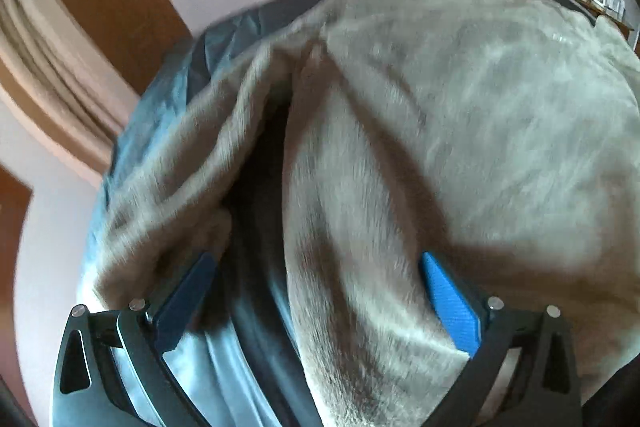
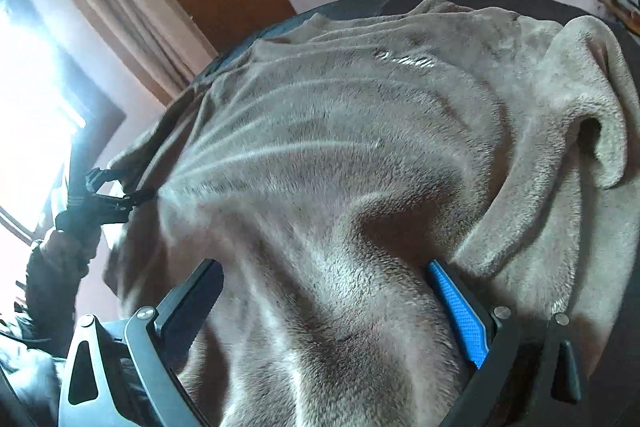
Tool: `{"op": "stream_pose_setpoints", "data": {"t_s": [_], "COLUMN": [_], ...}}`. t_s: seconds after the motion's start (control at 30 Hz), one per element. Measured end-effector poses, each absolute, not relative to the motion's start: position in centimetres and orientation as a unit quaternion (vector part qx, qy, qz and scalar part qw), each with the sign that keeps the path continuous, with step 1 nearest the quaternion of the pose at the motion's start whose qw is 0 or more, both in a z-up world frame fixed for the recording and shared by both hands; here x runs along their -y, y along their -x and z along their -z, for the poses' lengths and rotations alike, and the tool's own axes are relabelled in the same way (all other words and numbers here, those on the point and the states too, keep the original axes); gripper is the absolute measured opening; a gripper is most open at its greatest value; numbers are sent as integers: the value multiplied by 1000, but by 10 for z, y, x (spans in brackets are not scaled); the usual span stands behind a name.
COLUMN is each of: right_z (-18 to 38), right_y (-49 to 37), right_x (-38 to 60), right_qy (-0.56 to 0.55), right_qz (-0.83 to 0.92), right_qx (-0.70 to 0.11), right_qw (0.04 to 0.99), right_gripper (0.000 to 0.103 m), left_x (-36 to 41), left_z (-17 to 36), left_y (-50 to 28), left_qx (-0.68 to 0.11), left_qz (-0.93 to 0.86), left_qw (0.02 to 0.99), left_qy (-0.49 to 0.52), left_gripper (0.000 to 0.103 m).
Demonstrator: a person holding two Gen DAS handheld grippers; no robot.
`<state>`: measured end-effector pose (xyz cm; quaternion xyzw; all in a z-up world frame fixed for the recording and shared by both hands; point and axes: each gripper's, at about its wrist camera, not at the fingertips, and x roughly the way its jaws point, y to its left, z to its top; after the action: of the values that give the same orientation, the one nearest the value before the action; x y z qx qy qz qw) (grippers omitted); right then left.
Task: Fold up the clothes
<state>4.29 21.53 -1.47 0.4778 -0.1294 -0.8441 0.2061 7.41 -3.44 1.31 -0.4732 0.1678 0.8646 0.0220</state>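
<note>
Fleece fills your left wrist view: a grey plush garment is spread over a dark blue sheet on the bed. Your left gripper stands with its blue pads wide apart, and a ridge of the fabric runs up between them; whether anything is actually pinched there you cannot tell from this view, since the pads sit clear of the cloth on both sides. A deep dark crease splits the garment just ahead of the fingers.

From your right wrist view, the same garment lies bunched, with tension lines fanning toward the left gripper, which here looks clenched on the garment's edge and pulling it taut. Your right gripper is spread open, straddling a hump of fleece without clamping it. A sleeve-like flap curls loose at the far right.

As a judgement, you are early in the fold: the garment is rumpled, no neat fold shows, and smoothing, sleeve tucking and halving all remain.
</note>
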Motion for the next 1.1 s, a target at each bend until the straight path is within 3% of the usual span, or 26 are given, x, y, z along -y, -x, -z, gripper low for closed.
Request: {"op": "stream_pose_setpoints", "data": {"t_s": [0.2, 0.37, 0.57, 0.77, 0.97, 1.1], "right_z": [-30, -50, -52, -12, 35, 35], "right_y": [-12, 43, 123, 198, 241, 255], "right_x": [-236, -246, -247, -241, -231, -220], "right_qy": [-447, -455, -484, -535, -577, -567], "right_qz": [873, 872, 861, 832, 812, 822], "right_qx": [125, 143, 147, 143, 89, 41], "right_qw": [150, 108, 55, 9, -27, -43], "right_gripper": [102, 102, 102, 102, 103, 103], "left_x": [10, -11, -49, -71, -76, -76], "left_z": [-75, -87, -59, -17, 25, 27], "left_y": [-31, 41, 138, 198, 229, 241], "left_qx": [-96, -52, -36, -65, -75, -64], "left_qz": [-896, -892, -869, -848, -833, -845], "left_qw": [89, 96, 105, 79, 66, 65], "left_qy": [425, 439, 483, 520, 544, 527], "left_gripper": [103, 103, 103, 103, 103, 103]}}
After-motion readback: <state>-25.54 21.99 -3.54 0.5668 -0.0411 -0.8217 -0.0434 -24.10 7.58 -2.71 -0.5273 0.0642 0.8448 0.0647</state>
